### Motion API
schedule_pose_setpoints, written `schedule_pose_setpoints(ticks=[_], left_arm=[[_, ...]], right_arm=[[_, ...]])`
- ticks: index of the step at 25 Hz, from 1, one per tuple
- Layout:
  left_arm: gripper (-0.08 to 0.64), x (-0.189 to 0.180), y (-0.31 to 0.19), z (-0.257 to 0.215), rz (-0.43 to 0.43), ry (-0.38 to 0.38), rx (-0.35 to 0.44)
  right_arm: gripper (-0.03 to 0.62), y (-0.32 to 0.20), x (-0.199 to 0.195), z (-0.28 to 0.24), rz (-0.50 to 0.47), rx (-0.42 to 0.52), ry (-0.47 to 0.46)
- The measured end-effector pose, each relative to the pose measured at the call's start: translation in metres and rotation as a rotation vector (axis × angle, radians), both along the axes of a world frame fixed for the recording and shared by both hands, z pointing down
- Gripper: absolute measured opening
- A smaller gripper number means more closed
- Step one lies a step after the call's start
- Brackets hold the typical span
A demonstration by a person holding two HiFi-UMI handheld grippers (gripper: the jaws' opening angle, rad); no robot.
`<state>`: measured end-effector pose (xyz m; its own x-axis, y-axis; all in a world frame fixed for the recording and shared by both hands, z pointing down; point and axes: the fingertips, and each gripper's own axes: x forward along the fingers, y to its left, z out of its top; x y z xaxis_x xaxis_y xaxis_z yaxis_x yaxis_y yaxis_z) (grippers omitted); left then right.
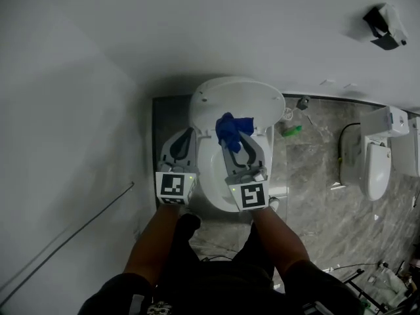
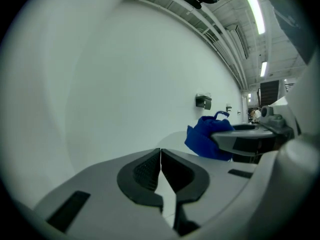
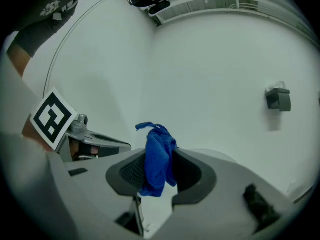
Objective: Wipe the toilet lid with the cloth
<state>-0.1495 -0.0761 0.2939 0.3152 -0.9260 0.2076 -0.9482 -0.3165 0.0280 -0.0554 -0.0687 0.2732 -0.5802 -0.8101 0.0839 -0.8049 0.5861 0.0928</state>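
Note:
A white toilet (image 1: 211, 176) stands against the wall with its lid (image 1: 256, 97) raised. My right gripper (image 1: 236, 136) is over the bowl, shut on a bunched blue cloth (image 1: 230, 128) that hangs just in front of the lid. In the right gripper view the cloth (image 3: 159, 159) is pinched between the dark pads of the gripper (image 3: 160, 170). My left gripper (image 1: 186, 135) is at the toilet's left side; its jaws (image 2: 160, 156) are shut with nothing between them. The left gripper view shows the cloth (image 2: 205, 136) off to the right.
White walls close in behind and to the left. Another white fixture (image 1: 374, 166) stands at the right on the grey marbled floor (image 1: 315, 202). A green item (image 1: 293, 130) lies beside the toilet. A black-and-white box (image 1: 386, 26) hangs on the wall.

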Motion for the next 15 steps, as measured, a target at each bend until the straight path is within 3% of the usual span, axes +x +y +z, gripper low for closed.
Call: schedule_pose_setpoints(ticks=[15], left_arm=[[0.012,-0.004,-0.047,0.057,-0.020,-0.029,0.041]], right_arm=[[0.130,-0.079,-0.031,0.052,0.055,0.079,-0.024]])
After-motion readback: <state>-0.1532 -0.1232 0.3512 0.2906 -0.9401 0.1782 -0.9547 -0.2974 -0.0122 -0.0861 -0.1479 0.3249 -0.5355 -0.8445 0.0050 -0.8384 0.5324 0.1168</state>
